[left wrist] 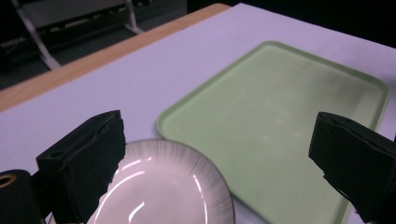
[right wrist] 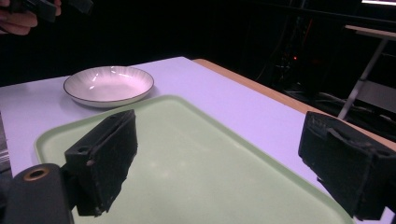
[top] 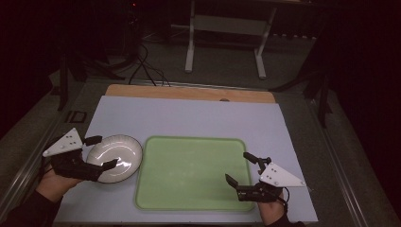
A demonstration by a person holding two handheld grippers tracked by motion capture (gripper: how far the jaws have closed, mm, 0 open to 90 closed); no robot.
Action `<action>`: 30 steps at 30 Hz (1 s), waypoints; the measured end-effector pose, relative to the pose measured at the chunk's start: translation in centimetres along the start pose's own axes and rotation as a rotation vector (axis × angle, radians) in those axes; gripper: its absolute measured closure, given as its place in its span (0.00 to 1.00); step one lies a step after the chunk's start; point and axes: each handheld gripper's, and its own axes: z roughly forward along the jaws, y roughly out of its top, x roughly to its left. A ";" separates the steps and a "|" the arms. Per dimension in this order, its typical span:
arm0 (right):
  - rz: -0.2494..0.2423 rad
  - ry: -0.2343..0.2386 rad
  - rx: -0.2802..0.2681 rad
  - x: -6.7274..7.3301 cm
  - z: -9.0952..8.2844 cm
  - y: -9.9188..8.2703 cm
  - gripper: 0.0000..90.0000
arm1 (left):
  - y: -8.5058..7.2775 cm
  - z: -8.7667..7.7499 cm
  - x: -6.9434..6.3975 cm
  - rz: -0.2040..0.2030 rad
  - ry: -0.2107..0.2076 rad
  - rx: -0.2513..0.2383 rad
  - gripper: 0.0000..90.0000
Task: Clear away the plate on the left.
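A white plate (top: pixel 115 157) with a dark rim sits on the pale table cover, just left of a light green tray (top: pixel 191 172). My left gripper (top: pixel 101 152) is open, its jaws spread over the plate's left half, one near the far rim and one near the near rim. In the left gripper view the plate (left wrist: pixel 161 186) lies low between the jaws, with the tray (left wrist: pixel 280 121) beyond. My right gripper (top: pixel 241 166) is open over the tray's right edge with nothing between its jaws. In the right gripper view the tray (right wrist: pixel 196 163) spreads ahead and the plate (right wrist: pixel 108 85) lies farther off.
The pale cover (top: pixel 189 118) lies on a wooden table (top: pixel 189 92) whose far edge shows. Beyond it stand a white frame (top: pixel 226 38) and cables (top: pixel 146 66) on the floor. A hand (right wrist: pixel 21 18) holding the other gripper shows at the top left of the right gripper view.
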 end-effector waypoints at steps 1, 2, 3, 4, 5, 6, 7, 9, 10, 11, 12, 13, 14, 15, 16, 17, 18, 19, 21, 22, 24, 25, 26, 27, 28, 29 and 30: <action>-0.001 -0.001 0.000 0.0 0.0 0.0 0.13 | -0.1 0.0 0.2 -0.005 0.002 0.004 0.04; -0.001 0.001 0.001 0.0 0.0 0.0 0.13 | -0.5 -0.1 0.6 -0.023 0.006 0.007 0.04; -0.001 0.001 0.001 0.0 0.0 0.0 0.13 | -0.5 -0.1 0.6 -0.023 0.006 0.007 0.05; -0.003 0.001 0.001 0.0 0.0 0.0 0.13 | -0.7 -0.1 0.9 -0.032 0.012 0.021 0.05; -0.005 0.002 0.002 0.1 0.0 0.0 0.13 | -0.9 0.0 1.1 -0.040 0.014 0.025 0.05; -0.006 0.003 0.006 0.1 0.1 0.0 0.13 | -1.3 0.0 1.4 -0.051 0.024 0.037 0.06; -0.006 0.003 0.006 0.1 0.1 0.0 0.13 | -1.3 0.0 1.4 -0.051 0.024 0.037 0.06; -0.004 0.004 0.010 0.1 0.1 0.0 0.13 | -1.7 0.1 1.8 -0.063 0.036 0.050 0.08; -0.007 0.004 0.010 0.1 0.1 0.0 0.13 | -2.2 0.1 2.2 -0.075 0.046 0.064 0.09; -0.007 0.004 0.010 0.1 0.1 0.0 0.13 | -2.2 0.1 2.2 -0.075 0.046 0.064 0.10; -0.008 0.004 0.011 0.1 0.1 0.0 0.13 | -2.7 0.2 2.6 -0.096 0.050 0.081 0.11; -0.008 0.004 0.011 0.1 0.1 0.0 0.13 | -2.7 0.2 2.6 -0.096 0.050 0.081 0.11; -0.009 0.004 0.011 0.2 0.1 0.0 0.13 | -3.3 0.4 3.1 -0.115 0.063 0.101 0.13; -0.009 0.004 0.011 0.2 0.1 0.0 0.13 | -3.3 0.4 3.1 -0.115 0.063 0.101 0.14; -0.010 0.005 0.012 0.2 0.1 0.0 0.13 | -3.8 0.4 3.5 -0.137 0.078 0.115 0.15; -0.010 0.005 0.012 0.2 0.1 0.0 0.13 | -3.8 0.4 3.5 -0.137 0.078 0.115 0.15; -0.011 0.006 0.014 0.1 0.2 0.0 0.13 | -4.2 0.4 3.9 -0.164 0.087 0.120 0.15; -0.011 0.006 0.014 0.1 0.2 0.0 0.13 | -4.2 0.4 3.9 -0.164 0.087 0.120 0.16; -0.011 0.008 0.016 0.2 0.2 0.0 0.13 | -4.6 0.4 4.4 -0.196 0.102 0.121 0.16; -0.012 0.009 0.016 0.2 0.2 0.0 0.13 | -4.8 0.3 4.7 -0.213 0.109 0.127 0.16; -0.014 0.008 0.016 0.2 0.2 0.0 0.13 | -5.2 0.3 5.2 -0.235 0.124 0.144 0.16; -0.014 0.010 0.016 0.2 0.2 0.0 0.13 | -5.4 0.4 5.4 -0.248 0.129 0.154 0.17; -0.013 0.011 0.018 0.2 0.2 0.0 0.13 | -5.7 0.4 5.7 -0.264 0.141 0.162 0.18; -0.013 0.011 0.018 0.2 0.2 0.0 0.13 | -5.7 0.4 5.7 -0.264 0.141 0.162 0.20; -0.010 0.012 0.022 0.2 0.3 0.0 0.13 | -6.1 0.4 6.0 -0.291 0.146 0.169 0.23; -0.010 0.012 0.022 0.2 0.3 0.0 0.13 | -6.1 0.4 6.0 -0.291 0.146 0.169 0.23; -0.012 0.015 0.023 0.2 0.3 0.0 0.13 | -6.5 0.4 6.4 -0.314 0.141 0.181 0.23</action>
